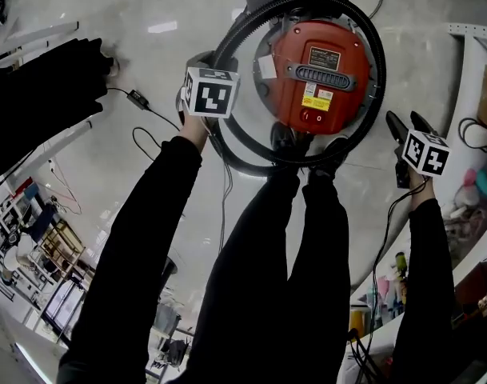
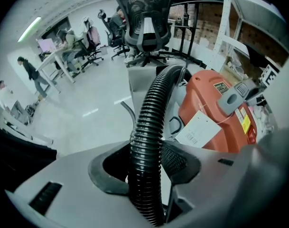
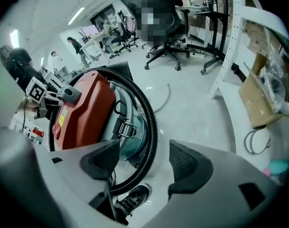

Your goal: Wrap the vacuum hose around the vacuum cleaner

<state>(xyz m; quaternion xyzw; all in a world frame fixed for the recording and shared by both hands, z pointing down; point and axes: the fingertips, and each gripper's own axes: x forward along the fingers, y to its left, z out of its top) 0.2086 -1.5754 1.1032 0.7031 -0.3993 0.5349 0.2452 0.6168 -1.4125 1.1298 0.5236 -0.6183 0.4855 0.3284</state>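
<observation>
Bright overhead light, fisheye edges (corners dark)

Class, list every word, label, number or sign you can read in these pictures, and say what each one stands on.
No text can be read in any view.
Black plate on top of the vacuum cleaner: too small.
Yellow sticker below it: blurred.
White hang tag with barcode: print too small.

Glossy floor [image 1: 147, 62] bearing vacuum cleaner [image 1: 319, 74]
</observation>
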